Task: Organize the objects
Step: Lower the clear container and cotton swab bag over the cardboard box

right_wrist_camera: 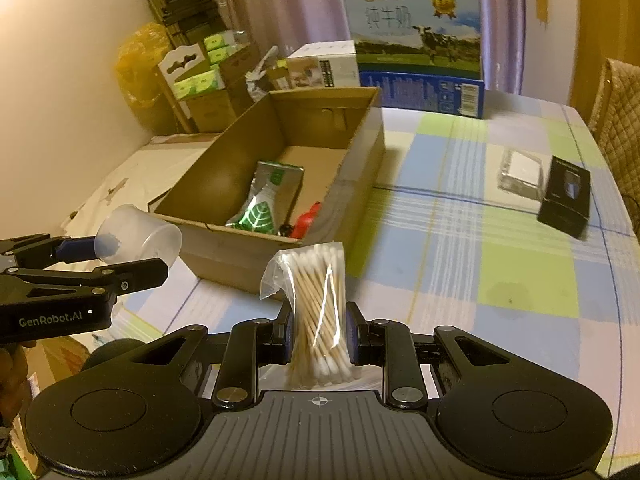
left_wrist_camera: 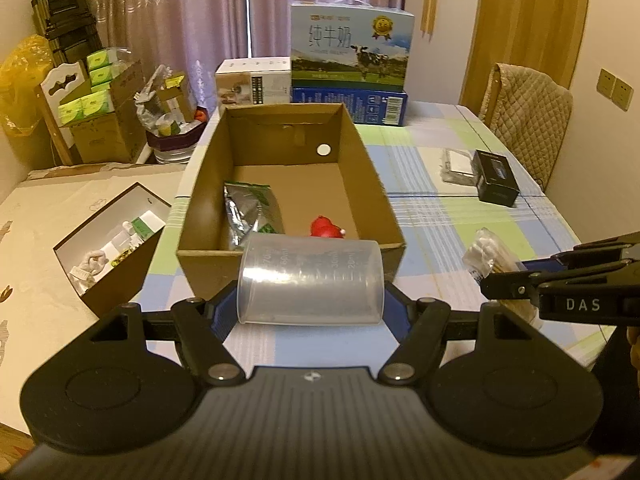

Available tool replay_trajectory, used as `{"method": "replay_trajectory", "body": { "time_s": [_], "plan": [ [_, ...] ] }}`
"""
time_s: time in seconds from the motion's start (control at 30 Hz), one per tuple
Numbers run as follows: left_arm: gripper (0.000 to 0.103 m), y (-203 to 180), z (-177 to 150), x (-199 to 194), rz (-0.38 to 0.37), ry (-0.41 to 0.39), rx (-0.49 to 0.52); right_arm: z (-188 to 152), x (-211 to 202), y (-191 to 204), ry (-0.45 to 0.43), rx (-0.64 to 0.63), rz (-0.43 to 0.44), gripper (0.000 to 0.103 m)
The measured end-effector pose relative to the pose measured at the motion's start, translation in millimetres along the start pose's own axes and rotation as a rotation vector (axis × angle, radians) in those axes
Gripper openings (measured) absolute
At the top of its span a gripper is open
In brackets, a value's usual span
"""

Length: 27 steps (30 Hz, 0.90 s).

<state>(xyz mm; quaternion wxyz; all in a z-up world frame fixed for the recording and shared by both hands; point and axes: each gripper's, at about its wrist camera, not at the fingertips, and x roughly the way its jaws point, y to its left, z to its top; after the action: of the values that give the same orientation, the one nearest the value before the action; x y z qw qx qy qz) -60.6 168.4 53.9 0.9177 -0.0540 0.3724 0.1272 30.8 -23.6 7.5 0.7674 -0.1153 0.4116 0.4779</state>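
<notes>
Left tongs clamped on measuring cup, right tongs clamped on cotton-swab bag, cardboard box ahead

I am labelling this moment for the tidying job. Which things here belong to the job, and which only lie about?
Belonging to the job:
- measuring cup, held in left gripper
- bag of cotton swabs, held in right gripper
- cardboard box with foil pouch and red toy inside
- black box, clear packet on table

Lying about:
- milk carton
- chair
- curtains
</notes>
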Motion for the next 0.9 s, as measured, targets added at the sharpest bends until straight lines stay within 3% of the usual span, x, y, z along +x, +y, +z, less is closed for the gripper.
{"method": "replay_trajectory", "body": {
  "time_s": [0.5,0.9],
  "plan": [
    [0.068,34.7,35.1,18.0,0.051,-0.019,0.005,50.3,29.8,24.6,-0.027,-0.031,0.065,0.022],
    [0.068,47.0,69.6,63.2,0.027,0.009,0.028,98.9,65.9,20.4,-0.042,-0.014,0.081,0.022]
  ]
}}
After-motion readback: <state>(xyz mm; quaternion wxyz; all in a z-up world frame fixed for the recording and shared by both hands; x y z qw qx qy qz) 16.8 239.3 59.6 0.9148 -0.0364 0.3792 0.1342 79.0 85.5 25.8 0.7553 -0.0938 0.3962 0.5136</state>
